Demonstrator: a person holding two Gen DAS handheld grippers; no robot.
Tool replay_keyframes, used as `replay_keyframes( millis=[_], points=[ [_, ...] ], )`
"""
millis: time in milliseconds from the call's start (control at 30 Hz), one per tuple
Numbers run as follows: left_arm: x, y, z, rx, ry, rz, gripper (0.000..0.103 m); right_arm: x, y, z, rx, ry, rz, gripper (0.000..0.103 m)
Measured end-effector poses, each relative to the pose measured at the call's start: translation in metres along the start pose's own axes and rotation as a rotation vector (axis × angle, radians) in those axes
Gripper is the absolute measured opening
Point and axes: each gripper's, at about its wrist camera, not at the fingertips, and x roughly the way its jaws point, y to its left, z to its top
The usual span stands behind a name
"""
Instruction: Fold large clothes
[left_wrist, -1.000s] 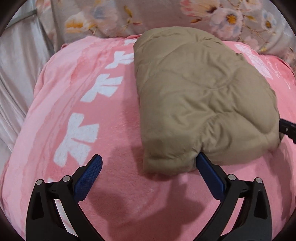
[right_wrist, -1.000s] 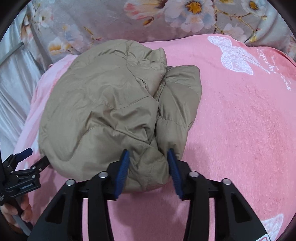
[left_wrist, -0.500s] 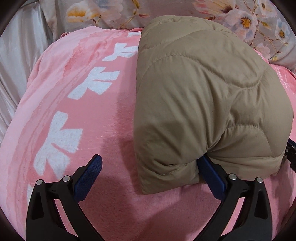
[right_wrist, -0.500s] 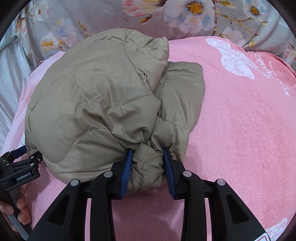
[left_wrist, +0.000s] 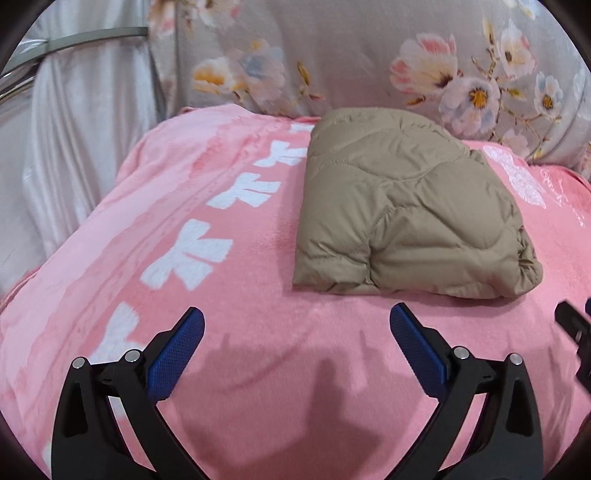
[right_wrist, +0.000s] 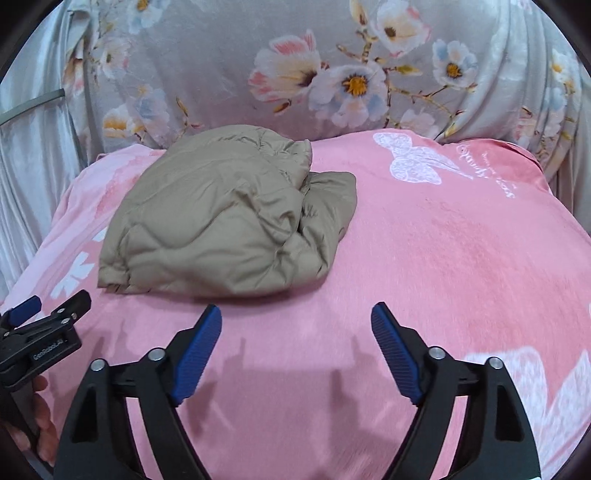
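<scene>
A tan quilted puffer jacket (left_wrist: 410, 206) lies folded in a compact bundle on the pink blanket (left_wrist: 240, 295); it also shows in the right wrist view (right_wrist: 221, 218). My left gripper (left_wrist: 297, 321) is open and empty, a little short of the bundle's near edge. My right gripper (right_wrist: 297, 317) is open and empty, just in front of the bundle's near right corner. The left gripper also shows at the left edge of the right wrist view (right_wrist: 40, 325). A bit of the right gripper shows at the right edge of the left wrist view (left_wrist: 576, 325).
A grey floral fabric (right_wrist: 332, 74) rises behind the blanket. A pale curtain (left_wrist: 74, 147) and a metal rail (left_wrist: 74, 40) stand at the left. The pink blanket (right_wrist: 461, 258) has white butterfly prints.
My right gripper has let go of the jacket and opened. Both grippers have drawn back from the bundle, which now lies flat on the blanket.
</scene>
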Motion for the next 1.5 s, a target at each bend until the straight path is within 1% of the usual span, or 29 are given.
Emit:
replay_keyframes(
  millis=[100,167,233,333,533,667,767,1500],
  points=[
    [-0.014,-0.005,-0.016,-0.023,-0.018,-0.02,0.098,-0.012,0.008,-0.019,-0.02,-0.026,-0.01,0.086],
    [-0.018,-0.011,-0.024,-0.002,-0.019,-0.029,0.098,-0.015,0.015,-0.029,-0.06,-0.014,-0.019,0.086],
    [-0.018,-0.017,-0.033,0.025,-0.002,-0.036,0.098,-0.018,0.021,-0.036,-0.085,-0.001,-0.025,0.086],
    [-0.019,-0.019,-0.042,0.013,0.021,-0.048,0.098,-0.027,0.025,-0.042,-0.092,-0.034,-0.038,0.086],
    [-0.022,-0.015,-0.045,-0.014,0.006,-0.026,0.098,-0.028,0.028,-0.046,-0.103,-0.029,-0.062,0.086],
    [-0.019,-0.018,-0.046,-0.001,0.016,-0.011,0.098,-0.028,0.027,-0.047,-0.097,-0.036,-0.064,0.086],
    [-0.022,-0.019,-0.047,0.01,0.003,-0.002,0.098,-0.029,0.029,-0.047,-0.103,-0.039,-0.066,0.086],
    [-0.024,-0.021,-0.047,0.02,-0.011,-0.002,0.098,-0.028,0.032,-0.048,-0.113,-0.04,-0.067,0.086]
  ],
)
